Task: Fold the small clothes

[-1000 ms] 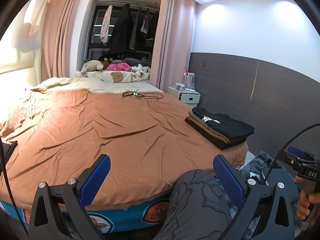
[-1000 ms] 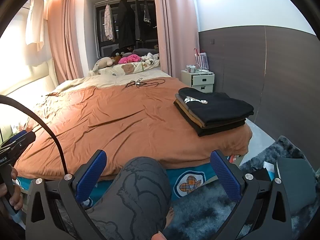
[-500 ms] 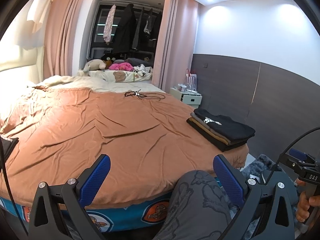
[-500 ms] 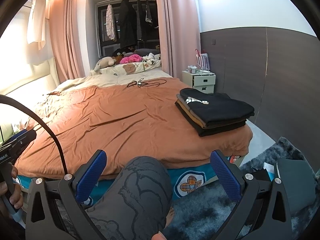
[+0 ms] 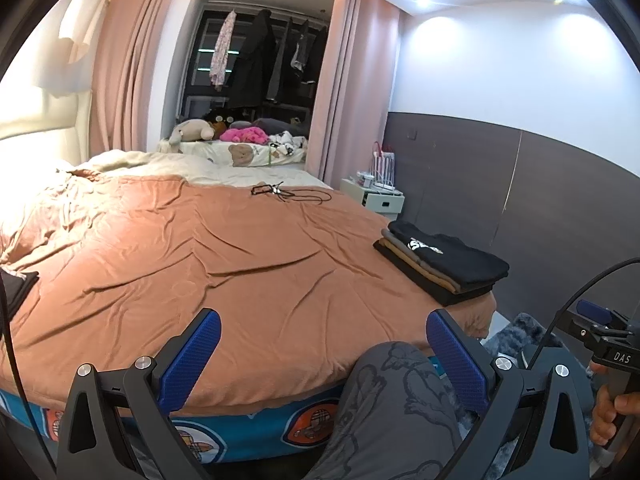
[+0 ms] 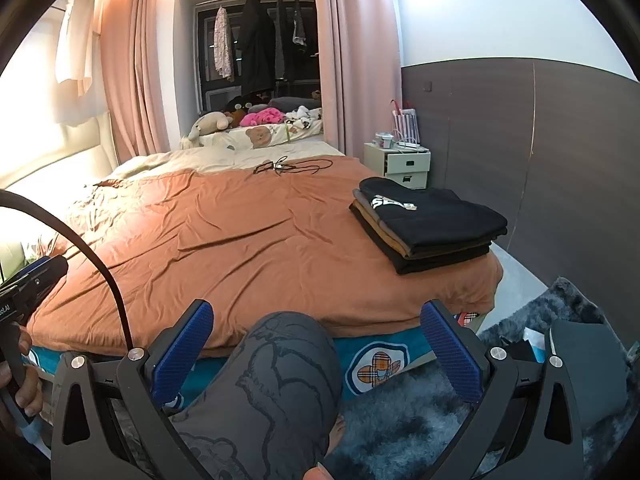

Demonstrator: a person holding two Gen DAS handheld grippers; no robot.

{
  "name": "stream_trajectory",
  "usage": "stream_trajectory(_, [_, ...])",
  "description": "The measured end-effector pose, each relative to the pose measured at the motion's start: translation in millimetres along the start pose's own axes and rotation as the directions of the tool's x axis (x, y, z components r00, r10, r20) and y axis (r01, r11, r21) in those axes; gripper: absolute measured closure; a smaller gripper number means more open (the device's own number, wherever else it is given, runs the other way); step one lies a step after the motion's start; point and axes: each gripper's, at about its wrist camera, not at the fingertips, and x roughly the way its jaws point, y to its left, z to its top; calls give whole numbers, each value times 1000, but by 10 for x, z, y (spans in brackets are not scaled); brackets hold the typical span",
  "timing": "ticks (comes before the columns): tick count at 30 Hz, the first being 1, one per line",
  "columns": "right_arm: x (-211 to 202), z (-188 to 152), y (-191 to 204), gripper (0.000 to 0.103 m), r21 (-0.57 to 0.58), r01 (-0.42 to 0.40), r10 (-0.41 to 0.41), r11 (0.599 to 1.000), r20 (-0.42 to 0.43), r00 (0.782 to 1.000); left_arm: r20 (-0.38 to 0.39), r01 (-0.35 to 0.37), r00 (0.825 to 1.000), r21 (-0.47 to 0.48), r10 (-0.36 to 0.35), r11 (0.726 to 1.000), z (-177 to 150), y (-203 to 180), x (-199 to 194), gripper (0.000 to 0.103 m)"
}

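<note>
Both hand-held grippers, left [image 5: 323, 354] and right [image 6: 316, 346], gape wide and empty before the bed [image 6: 240, 240] bearing a folded clothes stack [image 6: 428, 226].

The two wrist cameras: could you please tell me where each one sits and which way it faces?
Left wrist: rides the open left gripper, low at the foot of the bed, facing the curtains; shows a knee and, far right, the hand holding the other gripper.
Right wrist: rides the open right gripper, same spot and heading; shows the knee and, far left, the other hand.
Shared: the bed, the folded clothes stack, the black cable.
</note>
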Motion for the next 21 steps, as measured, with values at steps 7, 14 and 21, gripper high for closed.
stream_trajectory(7, [-3, 9, 3, 0, -1, 5, -5, 1000, 0, 1000, 7, 1, 1000, -2, -1, 1000, -7, 1, -37, 0])
stream_trajectory(14, [-10, 13, 38, 0, -4, 3, -3, 1000, 2, 1000, 18, -2, 1000, -3, 2, 1000, 0, 5, -103, 0])
stream_trajectory(21, [-7, 11, 20, 0, -6, 1, -1, 1000, 2, 1000, 24, 0, 1000, 3, 0, 1000, 4, -1, -142, 0])
